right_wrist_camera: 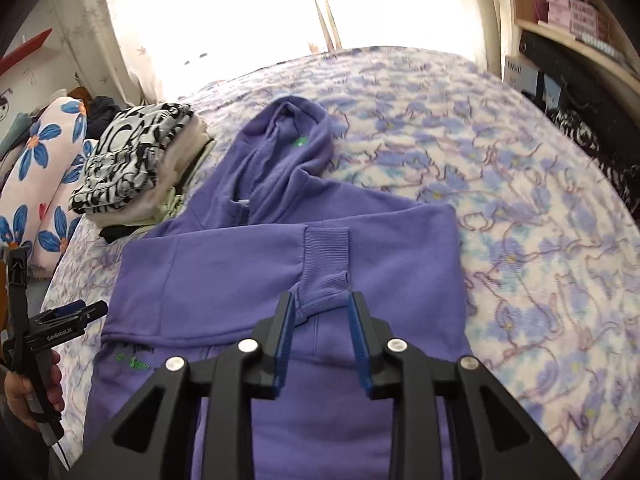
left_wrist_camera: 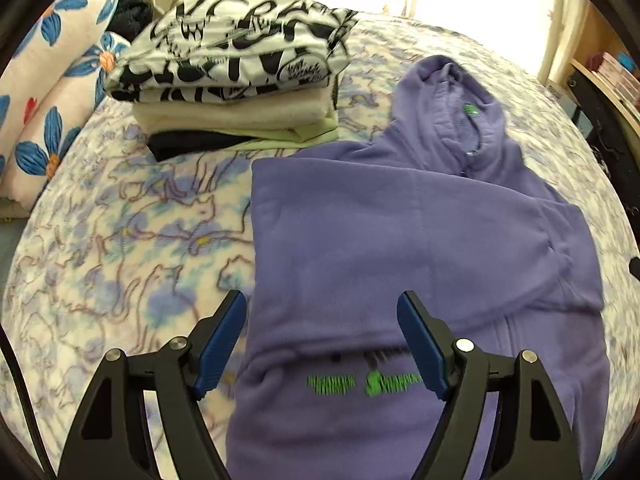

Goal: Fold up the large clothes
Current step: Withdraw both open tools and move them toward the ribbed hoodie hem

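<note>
A purple hoodie point(left_wrist_camera: 400, 240) lies front up on the bed, both sleeves folded across its chest and its hood point(left_wrist_camera: 448, 112) pointing away from me. Green lettering point(left_wrist_camera: 360, 384) shows near its hem. My left gripper point(left_wrist_camera: 321, 298) hangs open above the hoodie's left edge with nothing between its fingers. In the right wrist view the hoodie point(right_wrist_camera: 224, 272) fills the middle. A ribbed sleeve cuff point(right_wrist_camera: 326, 252) lies on the chest, its doubled end between the fingertips of my right gripper point(right_wrist_camera: 321, 299). These jaws stand narrowly apart, loose around the cuff. A hand holds the left gripper point(right_wrist_camera: 94, 307) at the left.
A stack of folded clothes point(left_wrist_camera: 232, 72), topped by a black-and-white print, sits left of the hood. Flowered pillows point(left_wrist_camera: 48, 92) line the bed's left side. The blue floral bedcover point(right_wrist_camera: 520, 200) stretches bare to the right. A wooden shelf with boxes point(right_wrist_camera: 572, 12) stands beyond it.
</note>
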Demonstrator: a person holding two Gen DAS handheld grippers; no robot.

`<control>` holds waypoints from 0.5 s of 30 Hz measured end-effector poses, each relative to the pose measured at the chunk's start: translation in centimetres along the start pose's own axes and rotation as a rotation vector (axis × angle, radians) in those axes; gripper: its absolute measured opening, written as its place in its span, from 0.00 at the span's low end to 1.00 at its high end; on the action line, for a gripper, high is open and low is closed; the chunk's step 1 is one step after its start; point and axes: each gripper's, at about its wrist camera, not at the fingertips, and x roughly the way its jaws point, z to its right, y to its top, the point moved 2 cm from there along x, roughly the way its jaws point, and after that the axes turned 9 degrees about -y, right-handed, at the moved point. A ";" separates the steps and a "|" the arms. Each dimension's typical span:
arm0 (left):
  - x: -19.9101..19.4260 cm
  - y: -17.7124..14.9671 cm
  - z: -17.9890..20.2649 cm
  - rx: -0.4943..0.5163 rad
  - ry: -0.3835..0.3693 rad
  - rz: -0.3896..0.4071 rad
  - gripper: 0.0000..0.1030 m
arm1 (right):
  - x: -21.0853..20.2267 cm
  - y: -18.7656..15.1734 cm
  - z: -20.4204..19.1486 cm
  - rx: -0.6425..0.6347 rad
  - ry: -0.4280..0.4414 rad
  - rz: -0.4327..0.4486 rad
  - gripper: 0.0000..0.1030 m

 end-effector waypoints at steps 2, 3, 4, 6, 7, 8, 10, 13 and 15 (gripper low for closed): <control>-1.6 -0.5 0.4 0.015 -0.004 0.014 0.74 | -1.4 -0.4 -0.1 0.003 0.007 0.008 0.28; -2.6 -0.9 0.7 0.022 -0.007 0.025 0.74 | -2.3 -0.7 -0.1 0.000 0.011 0.014 0.28; -3.4 -1.2 0.8 0.026 -0.009 0.034 0.74 | -2.9 -1.0 -0.2 -0.004 0.013 0.017 0.29; -5.0 -1.8 1.2 0.039 -0.015 0.050 0.75 | -4.4 -1.7 -0.4 -0.017 0.021 0.028 0.31; -5.8 -2.1 1.4 0.045 -0.015 0.057 0.75 | -5.0 -2.0 -0.5 -0.022 0.023 0.032 0.32; -6.5 -2.5 1.6 0.051 -0.013 0.064 0.75 | -5.7 -2.4 -0.6 -0.029 0.024 0.038 0.32; -8.2 -3.4 1.9 0.067 -0.013 0.079 0.75 | -7.0 -3.4 -0.8 -0.039 0.032 0.049 0.32; -10.4 -5.0 2.4 0.087 -0.014 0.102 0.77 | -8.4 -4.7 -0.9 -0.054 0.050 0.051 0.33; -11.5 -6.0 2.6 0.096 -0.014 0.114 0.78 | -9.4 -5.7 -1.0 -0.062 0.061 0.054 0.33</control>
